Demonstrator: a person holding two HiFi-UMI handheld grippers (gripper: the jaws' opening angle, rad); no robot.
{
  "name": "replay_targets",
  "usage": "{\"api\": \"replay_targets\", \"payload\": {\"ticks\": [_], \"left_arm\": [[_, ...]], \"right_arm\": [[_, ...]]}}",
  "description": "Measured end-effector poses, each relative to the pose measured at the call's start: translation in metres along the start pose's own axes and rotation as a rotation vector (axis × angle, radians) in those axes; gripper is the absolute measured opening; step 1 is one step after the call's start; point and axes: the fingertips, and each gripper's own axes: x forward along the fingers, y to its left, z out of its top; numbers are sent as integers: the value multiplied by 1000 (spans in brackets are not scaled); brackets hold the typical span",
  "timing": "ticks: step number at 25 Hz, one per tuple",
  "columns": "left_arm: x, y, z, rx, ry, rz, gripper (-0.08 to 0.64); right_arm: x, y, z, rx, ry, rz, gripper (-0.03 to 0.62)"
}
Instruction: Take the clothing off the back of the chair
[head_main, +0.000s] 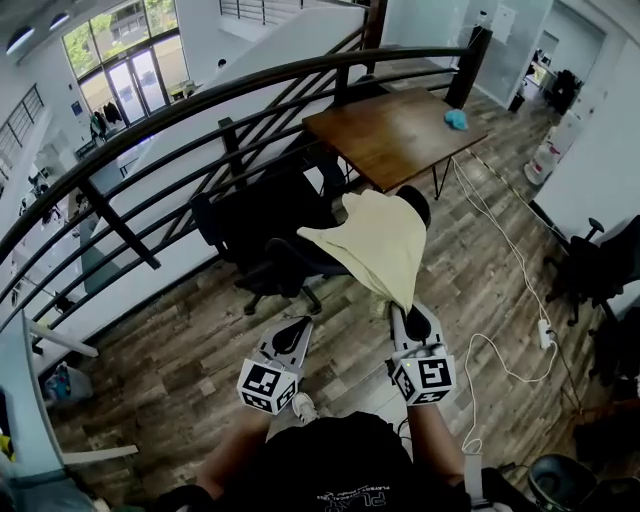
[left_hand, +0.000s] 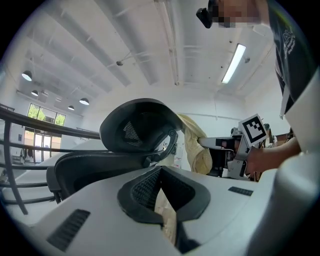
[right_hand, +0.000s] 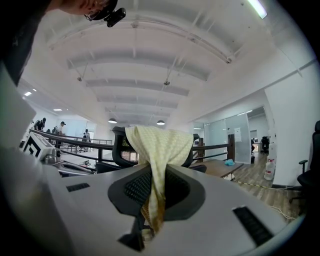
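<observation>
Pale yellow garment (head_main: 375, 245) draped over the back of the black chair (head_main: 260, 225); your right tongs (head_main: 415, 320) pinch its lower corner, left tongs (head_main: 292, 330) narrow, empty; pulling level could snag it on the headrest (left_hand: 137, 125) and roll the chair.

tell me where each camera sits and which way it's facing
Head view: on the person's head, looking steeply down at the clothing draped over the chair; torso, left gripper and right gripper show.
Left gripper view: on the left gripper, looking level along its fingers at the headrest; right hand and torso show.
Right gripper view: on the right gripper, looking level along fingers shut on the clothing, toward chair and table; torso shows.
Shared: all three show chair and clothing.
</observation>
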Motion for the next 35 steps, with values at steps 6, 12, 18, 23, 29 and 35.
{"api": "replay_targets", "payload": {"ticks": [6,12,18,23,29,35], "left_arm": [[-9,-17,1,-7,-7,10,12],[-18,-34,17,8,-41,45,12],[-38,-62,6,-10,-34,81,12],[-56,-75,-7,-11,-20,117,12],[-68,-101,-12,-14,-19,125,12],[-78,-118,-18,-24,-23,153,12]], "right_arm": [[-17,0,5,-7,-21,27,52],[-37,0,8,-4,-36,62,52],[-64,3,6,-5,-34,88,52],[-84,0,4,-3,-42,99,52],[-109,0,-3,8,-26,122,52],[-135,-4,-4,-18,-44,127,52]]}}
